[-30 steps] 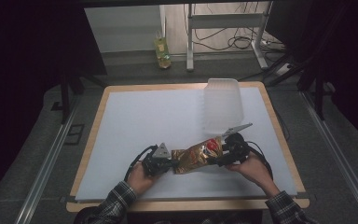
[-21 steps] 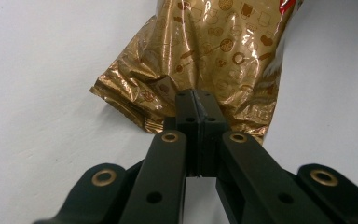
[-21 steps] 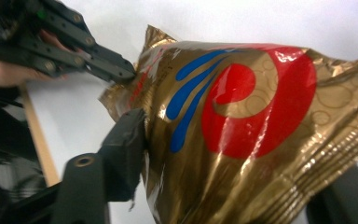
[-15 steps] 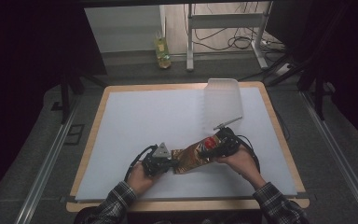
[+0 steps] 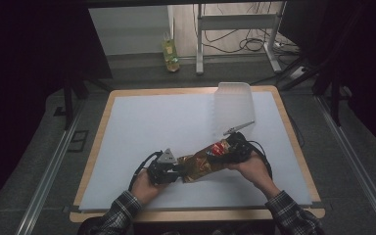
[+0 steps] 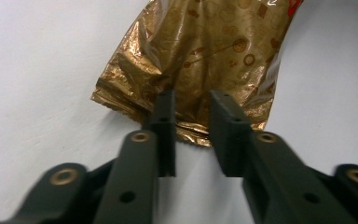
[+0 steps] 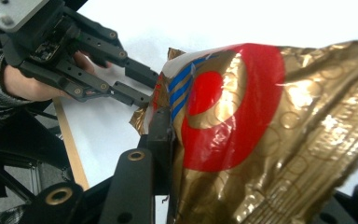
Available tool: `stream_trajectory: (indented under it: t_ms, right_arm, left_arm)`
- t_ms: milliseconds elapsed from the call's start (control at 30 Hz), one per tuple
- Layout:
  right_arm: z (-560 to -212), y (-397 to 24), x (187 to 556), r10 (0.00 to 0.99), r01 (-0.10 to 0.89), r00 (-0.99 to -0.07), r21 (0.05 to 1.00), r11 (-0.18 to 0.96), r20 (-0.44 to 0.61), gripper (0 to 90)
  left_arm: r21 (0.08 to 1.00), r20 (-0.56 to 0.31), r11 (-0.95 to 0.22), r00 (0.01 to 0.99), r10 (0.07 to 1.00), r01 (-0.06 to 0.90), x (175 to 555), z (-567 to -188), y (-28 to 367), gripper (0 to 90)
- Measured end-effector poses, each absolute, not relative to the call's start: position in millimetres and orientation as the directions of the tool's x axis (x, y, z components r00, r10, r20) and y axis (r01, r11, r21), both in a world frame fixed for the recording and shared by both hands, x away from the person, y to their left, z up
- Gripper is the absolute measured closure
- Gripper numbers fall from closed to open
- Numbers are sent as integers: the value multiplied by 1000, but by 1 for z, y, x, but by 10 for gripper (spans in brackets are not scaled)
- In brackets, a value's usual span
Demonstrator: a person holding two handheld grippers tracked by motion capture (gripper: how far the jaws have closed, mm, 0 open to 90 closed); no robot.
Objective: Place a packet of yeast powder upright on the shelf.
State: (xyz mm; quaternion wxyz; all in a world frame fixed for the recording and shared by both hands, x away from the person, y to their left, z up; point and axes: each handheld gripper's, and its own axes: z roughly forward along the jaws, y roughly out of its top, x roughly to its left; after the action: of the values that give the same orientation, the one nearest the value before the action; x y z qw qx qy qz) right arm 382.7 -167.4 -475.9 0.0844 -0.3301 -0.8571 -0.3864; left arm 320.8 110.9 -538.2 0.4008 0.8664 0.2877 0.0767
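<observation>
Nearest the person, the left gripper point(image 5: 169, 170) has just been opening; its jaws stand parted around the crimped end of the gold snack bag point(image 5: 206, 160), not pressing it. The right gripper point(image 5: 231, 149), just closing, clamps the bag's other end. Beyond lies a translucent plastic container point(image 5: 233, 102) on the white table point(image 5: 147, 122).

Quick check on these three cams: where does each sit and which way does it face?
High view: above the person's side, looking forward and down at the table; both forearms, left gripper, right gripper.
Left gripper view: rides the left gripper, looking along its jaws at the gold bag.
Right gripper view: on the right gripper, bag close up, left gripper beyond.
All three share the bag.
</observation>
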Motion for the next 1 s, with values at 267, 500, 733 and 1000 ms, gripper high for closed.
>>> stream_trajectory:
  t_ms: [267, 500, 733, 1000]
  right_arm:
    - [-464, -168, 380, 488, 586, -800, 635, 504, 350, 688]
    - [-455, -173, 379, 496, 557, -814, 649, 518, 303, 691]
    - [-442, -177, 380, 484, 501, -843, 669, 549, 234, 694]
    - [-423, -181, 385, 451, 417, -881, 692, 589, 147, 697]
  left_arm:
    - [741, -89, -509, 816, 572, 437, 322, -533, 118, 522]
    - [766, -79, -485, 811, 580, 422, 322, -531, 121, 413]
    - [766, -62, -492, 809, 584, 414, 322, -532, 119, 309]
    - [777, -44, -490, 810, 585, 396, 322, -532, 121, 236]
